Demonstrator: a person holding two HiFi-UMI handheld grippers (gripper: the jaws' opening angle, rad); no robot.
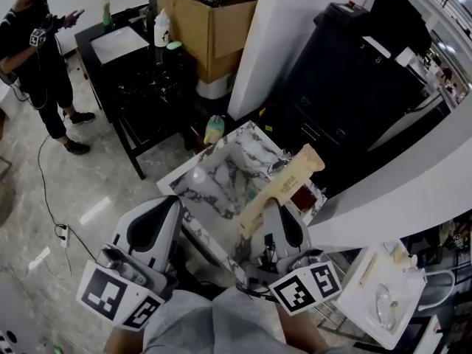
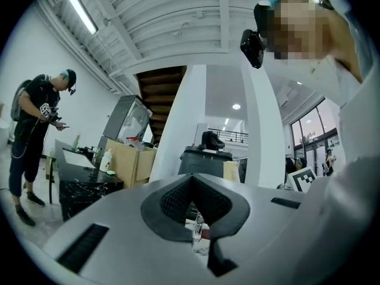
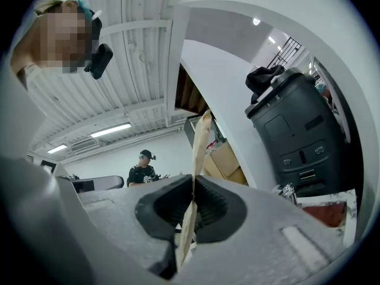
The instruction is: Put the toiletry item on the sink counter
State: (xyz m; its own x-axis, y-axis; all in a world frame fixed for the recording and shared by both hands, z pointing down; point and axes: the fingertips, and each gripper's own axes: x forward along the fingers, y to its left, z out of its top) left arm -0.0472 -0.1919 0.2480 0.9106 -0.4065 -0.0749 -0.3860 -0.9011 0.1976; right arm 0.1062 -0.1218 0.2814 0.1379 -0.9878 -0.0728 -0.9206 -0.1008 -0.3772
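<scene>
A long flat tan carton [image 1: 284, 185], the toiletry item, slants above the marble sink counter [image 1: 193, 214] and its basin. My right gripper [image 1: 274, 211] is shut on the carton's lower part. In the right gripper view the carton [image 3: 199, 150] stands edge-on between the pads, with the right gripper [image 3: 191, 186] clamped on it. My left gripper [image 1: 174, 203] hovers at the counter's near left corner, shut and empty. In the left gripper view the left gripper [image 2: 192, 177] has its tips together, and the chrome faucet [image 2: 198, 225] shows in the gap below them.
A faucet [image 1: 279, 164] stands at the basin's right. A pale bottle [image 1: 214, 129] sits on the floor beyond the counter. Farther off are a black table [image 1: 140, 80], a cardboard box [image 1: 210, 21], a white pillar [image 1: 295, 28], a black machine [image 1: 354, 72] and a standing person [image 1: 37, 50]. A white tray [image 1: 376, 293] lies bottom right.
</scene>
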